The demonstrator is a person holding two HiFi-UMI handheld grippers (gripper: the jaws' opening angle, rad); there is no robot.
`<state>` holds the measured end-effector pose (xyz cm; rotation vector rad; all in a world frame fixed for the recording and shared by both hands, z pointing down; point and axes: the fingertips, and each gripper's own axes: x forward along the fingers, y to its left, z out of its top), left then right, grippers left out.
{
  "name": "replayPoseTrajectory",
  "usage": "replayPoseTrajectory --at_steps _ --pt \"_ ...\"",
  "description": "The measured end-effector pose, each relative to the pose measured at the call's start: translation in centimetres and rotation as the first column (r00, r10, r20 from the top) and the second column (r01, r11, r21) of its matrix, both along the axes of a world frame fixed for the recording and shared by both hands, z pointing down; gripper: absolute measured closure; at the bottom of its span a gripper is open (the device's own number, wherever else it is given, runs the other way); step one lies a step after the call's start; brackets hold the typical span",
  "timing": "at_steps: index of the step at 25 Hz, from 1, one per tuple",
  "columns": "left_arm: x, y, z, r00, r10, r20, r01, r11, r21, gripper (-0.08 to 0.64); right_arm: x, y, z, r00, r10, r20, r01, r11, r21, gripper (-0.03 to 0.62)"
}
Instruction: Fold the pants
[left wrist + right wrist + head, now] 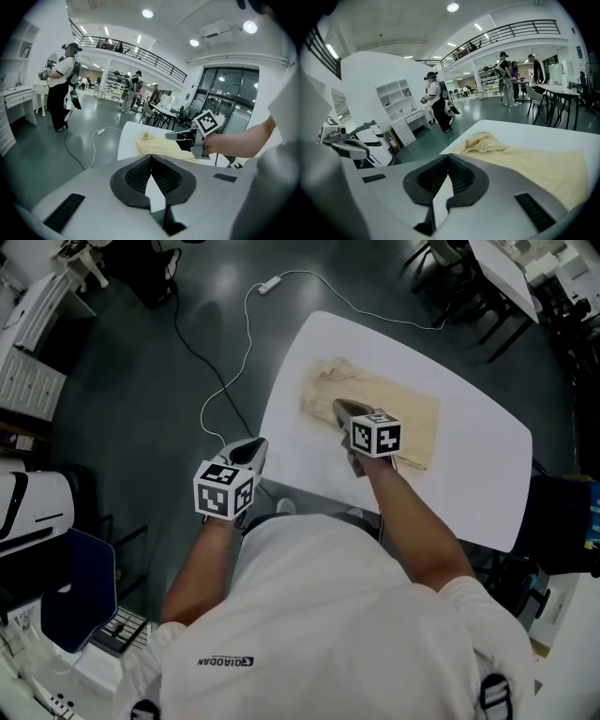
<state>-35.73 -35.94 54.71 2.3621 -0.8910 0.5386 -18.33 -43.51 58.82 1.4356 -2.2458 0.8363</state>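
Pants (412,409) lie lengthwise along table (487,484), bunched end upper-left.

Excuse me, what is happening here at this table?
A person is working with a gripper in each hand at a white table, where pale yellow pants lie, bunched at one end. The right gripper is above the pants, its fingers closed with no cloth between them. The left gripper is off the table's near edge, also closed and empty.
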Motion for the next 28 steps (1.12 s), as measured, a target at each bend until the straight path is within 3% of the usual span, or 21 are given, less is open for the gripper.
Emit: replayPoseTrajectory --at_steps 10,23,28 --pt "5.7 -0.2 -0.4 0.992 0.126 0.022 -0.127 0.992 0.022 0.532 6.5 9.7 -3.2 0.972 0.176 0.157 -0.178 0.984 -0.005 0.572" --pt "19.2 1.5 -1.5 0.950 0.305 0.064 -0.308 0.951 0.033 0.532 19.5 16.1 -2.7 0.937 0.339 0.087 -0.339 0.941 -0.009 0.572" --pt "22.6 1.3 -1.7 0.950 0.305 0.073 -0.308 0.951 0.033 0.532 24.7 16.4 -2.2 0.912 0.404 0.072 -0.404 0.915 -0.012 0.572"
